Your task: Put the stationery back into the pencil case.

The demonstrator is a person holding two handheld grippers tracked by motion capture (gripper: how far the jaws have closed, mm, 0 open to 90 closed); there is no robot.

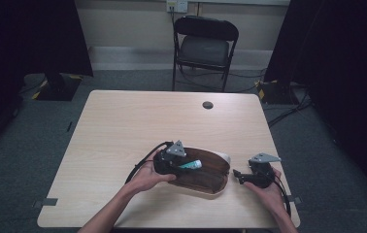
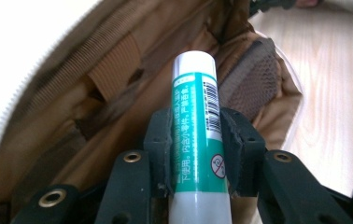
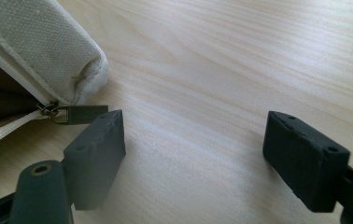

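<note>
Clamped between the black pads of the left gripper [image 2: 195,154] is a green-and-white glue stick [image 2: 196,135], its white cap pointing away from the jaws and into the open pouch [image 2: 48,93]. Both pads press on the tube's printed green label, one on each side. Ahead of the stick's tip lies the pouch's brown lining, with a webbing loop up and to the left of the jaws and a mesh pocket to their right. From the high view, the left gripper [image 1: 184,166] sits over the pouch's dark opening with the glue stick [image 1: 191,165] lying nearly level inside it.

Off to the pouch's other end, the right gripper [image 3: 202,154] rests low over the wooden table [image 3: 240,56] with its jaws wide apart and nothing between them. Its left pad sits just beside the metal zipper pull [image 3: 79,114] at the pouch's cream canvas corner; whether they touch is unclear. In the high view this gripper [image 1: 240,177] lies just beside the pouch's [image 1: 220,158] end.
</note>
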